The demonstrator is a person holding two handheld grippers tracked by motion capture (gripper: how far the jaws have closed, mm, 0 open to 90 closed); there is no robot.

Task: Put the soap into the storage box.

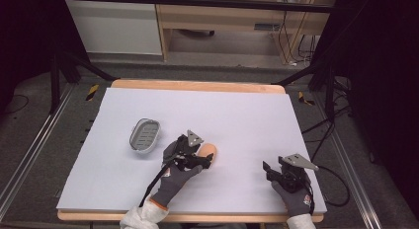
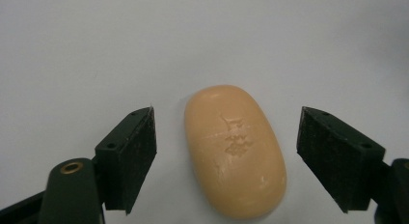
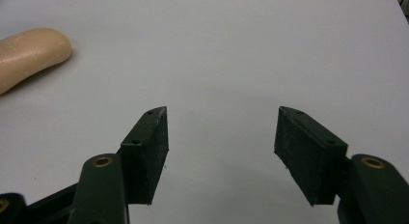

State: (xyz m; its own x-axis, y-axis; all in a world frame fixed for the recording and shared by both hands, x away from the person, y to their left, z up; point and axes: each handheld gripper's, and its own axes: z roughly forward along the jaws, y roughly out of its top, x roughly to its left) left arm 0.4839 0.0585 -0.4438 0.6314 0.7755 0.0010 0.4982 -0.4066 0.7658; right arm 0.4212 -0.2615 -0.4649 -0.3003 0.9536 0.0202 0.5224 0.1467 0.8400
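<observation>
Soap bar point(image 2: 235, 151): peach oval with a stamped mark, lying flat on the white worktop point(image 1: 237, 115), slightly left of centre toward the near edge.
Left gripper point(image 2: 226, 161): jaws spread, one on each side of the soap, apparently not touching it.
Right gripper point(image 3: 222, 154): jaws spread over bare worktop near the near right corner, well apart from the soap.
Soap dish point(image 1: 144, 135): grey, slotted, in the left half, near the soap.
</observation>
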